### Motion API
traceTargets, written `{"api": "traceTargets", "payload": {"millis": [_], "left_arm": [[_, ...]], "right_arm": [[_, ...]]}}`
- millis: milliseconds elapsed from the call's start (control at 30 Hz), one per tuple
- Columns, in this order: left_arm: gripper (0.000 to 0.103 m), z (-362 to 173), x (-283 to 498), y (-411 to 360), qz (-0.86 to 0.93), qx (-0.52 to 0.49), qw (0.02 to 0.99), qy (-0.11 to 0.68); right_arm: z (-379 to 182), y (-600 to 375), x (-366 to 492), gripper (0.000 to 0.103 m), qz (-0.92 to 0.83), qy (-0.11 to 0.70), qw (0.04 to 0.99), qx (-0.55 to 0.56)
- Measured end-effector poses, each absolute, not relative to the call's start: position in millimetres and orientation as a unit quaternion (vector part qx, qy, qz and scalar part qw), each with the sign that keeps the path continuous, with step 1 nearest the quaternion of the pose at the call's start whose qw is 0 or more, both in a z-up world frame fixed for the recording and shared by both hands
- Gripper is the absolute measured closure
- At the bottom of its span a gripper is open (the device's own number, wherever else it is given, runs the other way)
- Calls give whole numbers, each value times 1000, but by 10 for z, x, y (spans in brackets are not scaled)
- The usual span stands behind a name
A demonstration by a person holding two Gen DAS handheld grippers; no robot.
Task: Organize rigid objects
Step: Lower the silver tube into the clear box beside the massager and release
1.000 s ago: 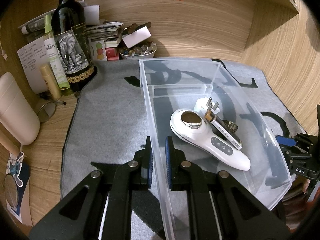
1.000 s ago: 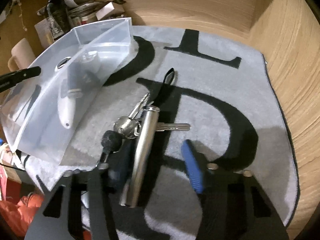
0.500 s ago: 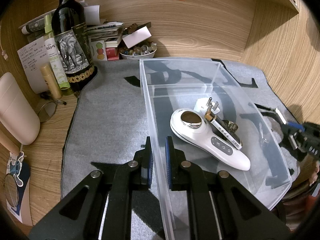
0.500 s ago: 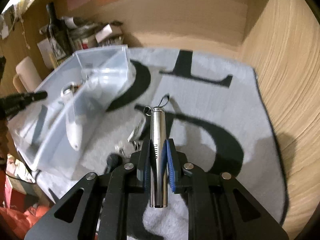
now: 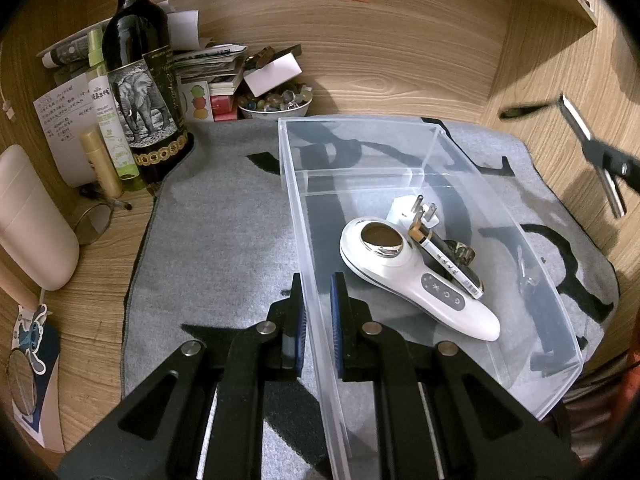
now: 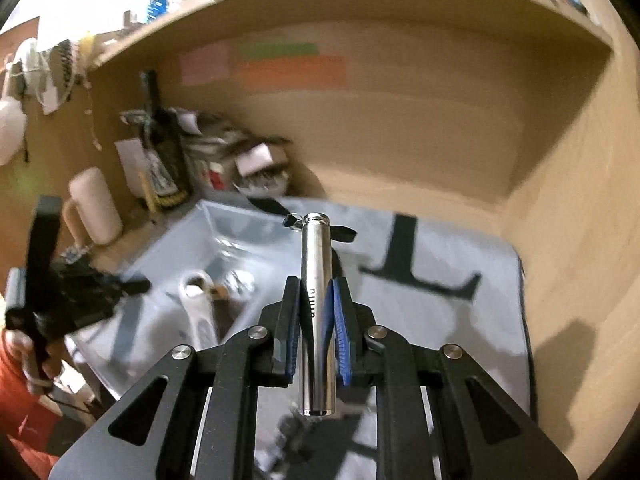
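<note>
My left gripper [image 5: 317, 288] is shut on the near left wall of a clear plastic bin [image 5: 434, 138]. In the bin lie a white handheld device [image 5: 416, 280], a white plug [image 5: 416, 210] and a slim labelled tube [image 5: 448, 262]. My right gripper [image 6: 316, 292] is shut on a silver metal cylinder [image 6: 317, 304] with a black strap at its far end, held in the air to the right of the bin [image 6: 208, 224]. In the left wrist view the cylinder [image 5: 588, 152] shows at the upper right, high above the mat.
The bin stands on a grey mat with black letters [image 5: 224, 232]. A wine bottle [image 5: 140, 80], small bottles, papers and a bowl of stones [image 5: 276, 102] crowd the back left corner. A cream container [image 5: 32, 220] lies at the left. Wooden walls close the back and right.
My right gripper closed on the silver cylinder on the mat and lifted it up high, leaving the keys behind. My left gripper has stayed clamped on the bin wall.
</note>
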State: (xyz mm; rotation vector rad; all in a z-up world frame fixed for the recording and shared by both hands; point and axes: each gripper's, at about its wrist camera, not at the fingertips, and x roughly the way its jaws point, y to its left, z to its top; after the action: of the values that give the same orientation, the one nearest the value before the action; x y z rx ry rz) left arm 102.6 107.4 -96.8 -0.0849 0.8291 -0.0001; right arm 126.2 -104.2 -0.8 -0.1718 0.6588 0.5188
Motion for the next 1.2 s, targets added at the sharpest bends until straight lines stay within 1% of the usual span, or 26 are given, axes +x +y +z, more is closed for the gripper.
{"api": "traceTargets", "payload": {"millis": [200, 333, 600, 833, 1033, 1200], "left_arm": [[92, -968, 1026, 1071, 0, -42, 914, 403], [92, -969, 1024, 1076, 0, -41, 914, 402], [93, -975, 1022, 1083, 0, -40, 914, 403], [93, -985, 1015, 1081, -1, -38, 915, 402], [93, -985, 1017, 1073, -1, -39, 915, 402], [93, -984, 1018, 1071, -1, -39, 915, 402]], "right_arm": [[104, -694, 1209, 89, 299, 302, 900, -98], [31, -458, 1193, 89, 327, 310, 886, -111], [-352, -69, 1226, 89, 363, 371, 844, -138], [-677, 144, 1128, 89, 380, 414, 803, -200], [-829, 244, 1086, 88, 389, 441, 775, -231], [-895, 292, 1114, 88, 391, 462, 760, -236]]}}
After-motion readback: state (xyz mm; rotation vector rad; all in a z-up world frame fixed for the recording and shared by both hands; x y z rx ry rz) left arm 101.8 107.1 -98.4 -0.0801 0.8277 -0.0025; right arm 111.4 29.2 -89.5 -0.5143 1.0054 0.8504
